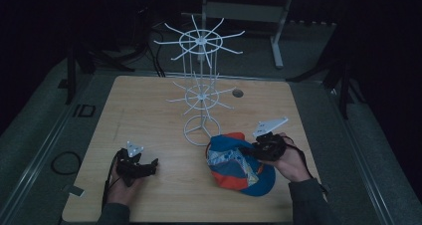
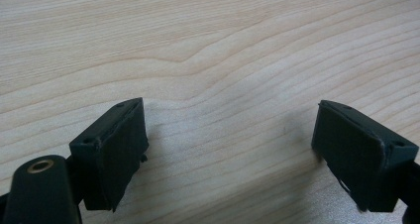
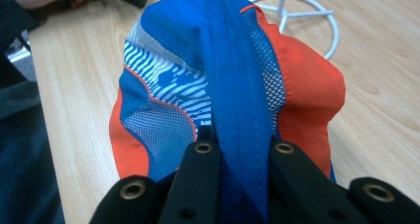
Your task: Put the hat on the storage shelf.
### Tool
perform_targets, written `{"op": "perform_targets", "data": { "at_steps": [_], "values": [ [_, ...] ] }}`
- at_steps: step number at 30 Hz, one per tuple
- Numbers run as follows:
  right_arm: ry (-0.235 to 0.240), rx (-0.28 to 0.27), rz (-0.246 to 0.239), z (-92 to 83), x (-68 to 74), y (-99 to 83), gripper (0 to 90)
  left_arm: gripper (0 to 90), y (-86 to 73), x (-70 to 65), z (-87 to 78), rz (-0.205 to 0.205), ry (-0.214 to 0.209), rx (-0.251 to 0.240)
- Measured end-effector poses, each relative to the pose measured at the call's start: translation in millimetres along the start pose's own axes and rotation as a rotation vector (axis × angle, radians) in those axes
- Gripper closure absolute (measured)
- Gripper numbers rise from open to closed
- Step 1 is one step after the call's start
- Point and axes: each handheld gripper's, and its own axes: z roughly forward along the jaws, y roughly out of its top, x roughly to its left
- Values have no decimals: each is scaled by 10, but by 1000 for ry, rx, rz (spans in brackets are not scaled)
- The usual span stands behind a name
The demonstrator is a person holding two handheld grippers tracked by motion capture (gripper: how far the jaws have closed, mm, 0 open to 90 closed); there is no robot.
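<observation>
Blue, orange and white fabric cap [image 1: 238,166] near the front right of the pale wooden table [image 1: 164,115], just in front of the ring base of the white wire display stand [image 1: 201,93], a blue fold of the crown pinched between the jaws of the right gripper [image 3: 241,147] at its right edge. Clenched on that fold, with mesh panels spreading beyond the jaws. Left gripper [image 2: 230,149] well apart at the front left, jaws spread wide over bare wood, grasping nothing.
</observation>
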Motion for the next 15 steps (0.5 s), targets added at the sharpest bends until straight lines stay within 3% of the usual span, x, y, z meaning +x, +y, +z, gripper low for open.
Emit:
{"op": "perform_targets", "data": {
  "at_steps": [15],
  "values": [
    [-31, -85, 42, -309, -112, 21, 883, 142, -1, -2, 0, -2, 0, 0]
  ]
}}
